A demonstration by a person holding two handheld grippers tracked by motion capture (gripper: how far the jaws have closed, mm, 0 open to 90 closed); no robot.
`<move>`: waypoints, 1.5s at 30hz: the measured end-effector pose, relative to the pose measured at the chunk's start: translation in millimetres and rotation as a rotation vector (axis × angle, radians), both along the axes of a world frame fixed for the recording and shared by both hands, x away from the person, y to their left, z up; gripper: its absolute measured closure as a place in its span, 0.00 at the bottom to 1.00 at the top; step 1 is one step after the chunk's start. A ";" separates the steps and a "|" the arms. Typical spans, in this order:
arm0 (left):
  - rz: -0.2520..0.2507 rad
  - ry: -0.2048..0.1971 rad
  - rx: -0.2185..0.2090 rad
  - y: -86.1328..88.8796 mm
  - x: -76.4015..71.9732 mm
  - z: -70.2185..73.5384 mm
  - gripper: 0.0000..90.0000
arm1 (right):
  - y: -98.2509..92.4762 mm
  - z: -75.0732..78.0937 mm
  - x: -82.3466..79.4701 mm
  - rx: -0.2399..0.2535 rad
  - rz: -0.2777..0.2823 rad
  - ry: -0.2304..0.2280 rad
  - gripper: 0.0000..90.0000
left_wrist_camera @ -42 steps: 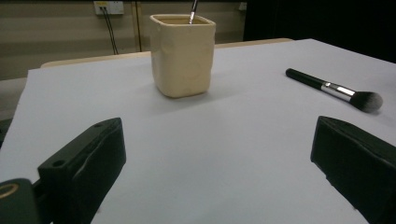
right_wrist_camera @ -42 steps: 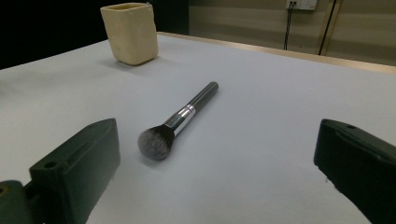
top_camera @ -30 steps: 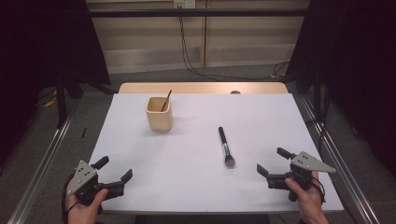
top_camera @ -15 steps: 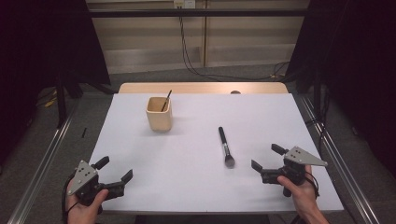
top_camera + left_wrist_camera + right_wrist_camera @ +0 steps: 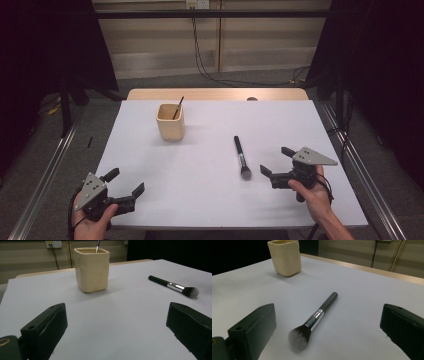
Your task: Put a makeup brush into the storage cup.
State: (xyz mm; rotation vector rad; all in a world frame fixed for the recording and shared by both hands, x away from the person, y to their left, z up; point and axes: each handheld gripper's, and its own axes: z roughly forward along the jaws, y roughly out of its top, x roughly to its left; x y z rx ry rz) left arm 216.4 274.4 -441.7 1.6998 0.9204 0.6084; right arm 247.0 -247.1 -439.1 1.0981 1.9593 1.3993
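A black-handled makeup brush (image 5: pixel 241 156) (image 5: pixel 315 318) (image 5: pixel 175 286) lies flat on the white table (image 5: pixel 210 195), bristles toward the near edge. A cream square cup (image 5: pixel 170 121) (image 5: pixel 92 269) (image 5: pixel 284 257) stands at the back left with a thin dark stick (image 5: pixel 177 107) leaning in it. My right gripper (image 5: pixel 276 162) is open just right of the brush's bristles, low over the table, with the brush lying ahead between its jaws. My left gripper (image 5: pixel 124 182) rests open at the near left corner, far from both objects, holding nothing.
A wooden strip (image 5: pixel 215 94) borders the table's far edge. Metal rails (image 5: pixel 357 165) run along both sides on the floor. Cables (image 5: pixel 210 70) hang against the back wall. White surface stretches between the cup, the brush and the grippers.
My right gripper has slid left and slightly forward toward the brush's bristle end. The left gripper, the brush and the cup have stayed still.
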 end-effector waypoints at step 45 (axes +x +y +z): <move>-0.005 -0.023 -0.005 0.8 -1.3 1.4 0.04 | 55.8 9.1 107.6 -0.237 0.086 0.365 0.01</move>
